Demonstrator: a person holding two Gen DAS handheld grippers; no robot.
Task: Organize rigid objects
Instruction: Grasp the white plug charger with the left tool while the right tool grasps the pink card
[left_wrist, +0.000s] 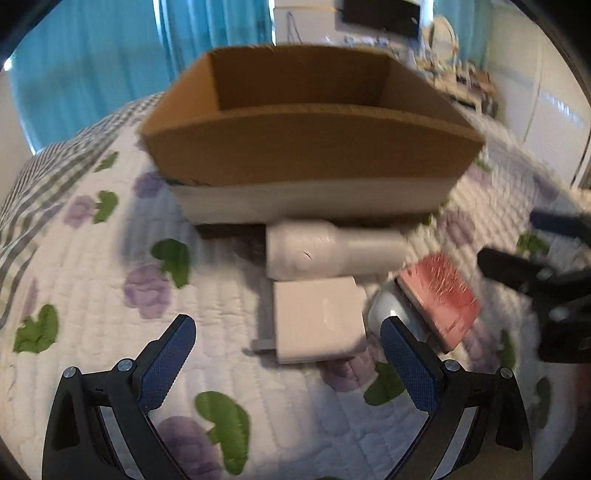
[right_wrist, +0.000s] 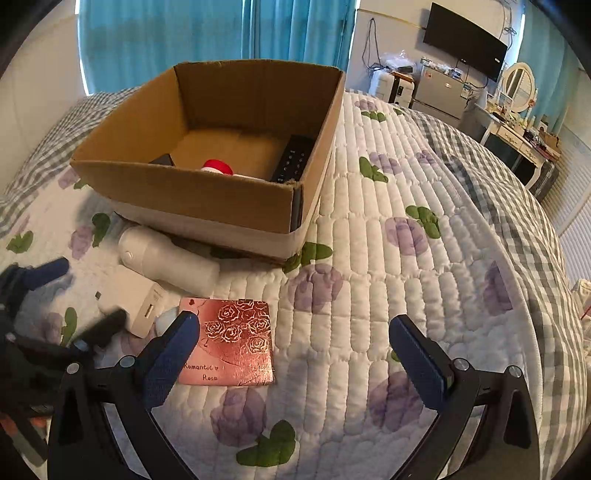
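An open cardboard box (left_wrist: 310, 147) (right_wrist: 192, 192) stands on the quilted bed. Inside it lie a black remote (right_wrist: 293, 162), a red-capped item (right_wrist: 218, 167) and a dark object (right_wrist: 162, 159). In front of the box lie a white bottle-like device (left_wrist: 332, 249) (right_wrist: 166, 258), a white charger block (left_wrist: 317, 321) (right_wrist: 129, 295), a pink rose-patterned box (left_wrist: 439, 299) (right_wrist: 231, 341) and a small white round thing (left_wrist: 388, 314). My left gripper (left_wrist: 288, 354) (right_wrist: 70, 295) is open just before the charger. My right gripper (right_wrist: 295, 350) (left_wrist: 524, 251) is open, its left finger beside the pink box.
The bed has a white quilt with purple flowers (right_wrist: 406, 232) and a grey checked blanket (right_wrist: 498, 192). Blue curtains (right_wrist: 207, 37) hang behind. A TV (right_wrist: 465, 40), a fridge (right_wrist: 439, 92) and a dresser (right_wrist: 517, 140) stand at the far right.
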